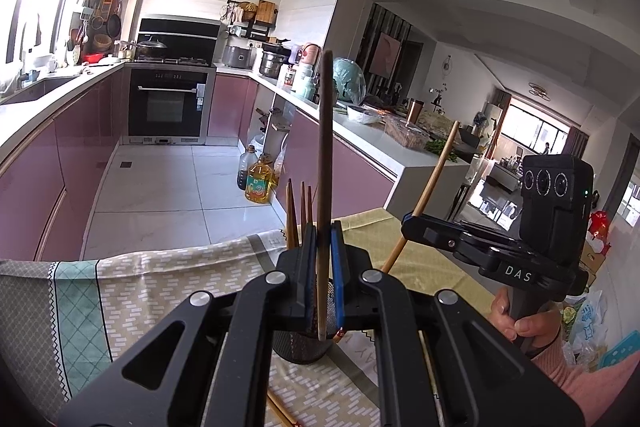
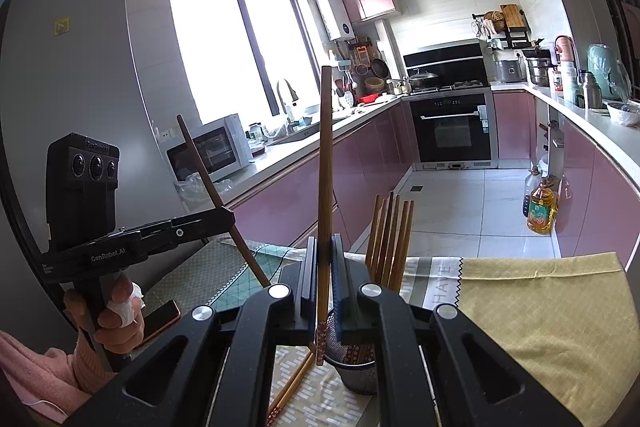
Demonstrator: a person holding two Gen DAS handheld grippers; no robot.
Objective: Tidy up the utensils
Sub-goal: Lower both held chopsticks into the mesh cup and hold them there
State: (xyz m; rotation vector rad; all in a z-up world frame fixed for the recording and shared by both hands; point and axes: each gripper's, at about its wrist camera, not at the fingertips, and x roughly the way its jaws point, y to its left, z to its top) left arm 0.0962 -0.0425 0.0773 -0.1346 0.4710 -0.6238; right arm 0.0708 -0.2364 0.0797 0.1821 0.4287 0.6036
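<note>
Each hand-held gripper, left (image 1: 323, 259) and right (image 2: 323, 267), clamps 1 chopstick (image 1: 325, 163).

Oven (image 1: 168, 103), oil bottle (image 1: 260, 183), microwave (image 2: 212, 151), patterned tablecloth (image 2: 540, 299).

Two grippers (image 1: 322, 239), one mesh holder (image 2: 352, 367).

Two brown chopsticks (image 1: 325, 163) (image 2: 325, 187) stand upright, clamped above a dark mesh holder (image 2: 354, 367) holding perhaps six more (image 2: 390, 239).
</note>
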